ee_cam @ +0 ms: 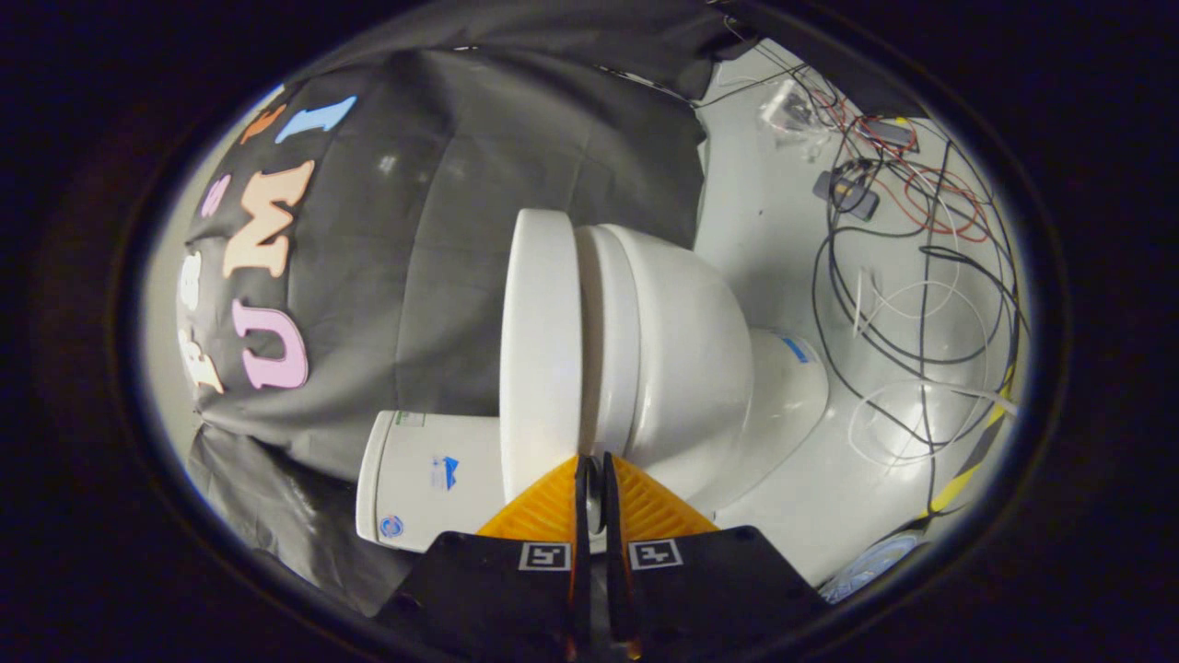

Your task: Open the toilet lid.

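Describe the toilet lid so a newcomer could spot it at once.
Start at the white toilet in front of the black cloth wall. The toilet lid is the flat white slab on the bowl's cloth-facing side, just ahead of the nearly closed orange tongs. It is thin and flat, whereas the neighbouring bowl bulges and the tank is boxy.

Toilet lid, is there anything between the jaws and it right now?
Nothing visible. The gripper has its jaws nearly closed, tips right at the edge of the toilet lid, at the seam where it meets the seat. No object lies between.
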A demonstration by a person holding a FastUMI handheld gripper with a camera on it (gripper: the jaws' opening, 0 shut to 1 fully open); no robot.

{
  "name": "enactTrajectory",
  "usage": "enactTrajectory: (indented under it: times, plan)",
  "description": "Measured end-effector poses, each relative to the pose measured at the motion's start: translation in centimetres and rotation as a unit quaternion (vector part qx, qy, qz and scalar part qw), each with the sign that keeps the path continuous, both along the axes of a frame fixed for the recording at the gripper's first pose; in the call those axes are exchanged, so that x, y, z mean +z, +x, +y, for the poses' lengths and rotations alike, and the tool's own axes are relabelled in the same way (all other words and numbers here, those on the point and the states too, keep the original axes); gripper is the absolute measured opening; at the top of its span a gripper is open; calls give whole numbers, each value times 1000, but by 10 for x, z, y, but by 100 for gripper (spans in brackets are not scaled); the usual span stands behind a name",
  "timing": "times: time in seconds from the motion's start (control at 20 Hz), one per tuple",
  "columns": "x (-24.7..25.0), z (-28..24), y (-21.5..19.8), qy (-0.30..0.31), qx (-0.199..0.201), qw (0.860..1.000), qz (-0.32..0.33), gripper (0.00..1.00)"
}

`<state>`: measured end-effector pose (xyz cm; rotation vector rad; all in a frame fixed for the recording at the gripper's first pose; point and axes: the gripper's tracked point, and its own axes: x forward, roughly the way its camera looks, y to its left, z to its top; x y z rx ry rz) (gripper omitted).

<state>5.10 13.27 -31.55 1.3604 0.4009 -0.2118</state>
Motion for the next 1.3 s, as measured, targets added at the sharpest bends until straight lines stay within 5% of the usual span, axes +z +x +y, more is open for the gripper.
enactTrajectory:
  times: [0.05,0.6,1.3]
  plan:
    - [3,-43,16,-12,1,1000,5,3]
    - [23,-43,15,-83,33,994,57,0]
    - [114,-24,31,-172,52,982,54,0]
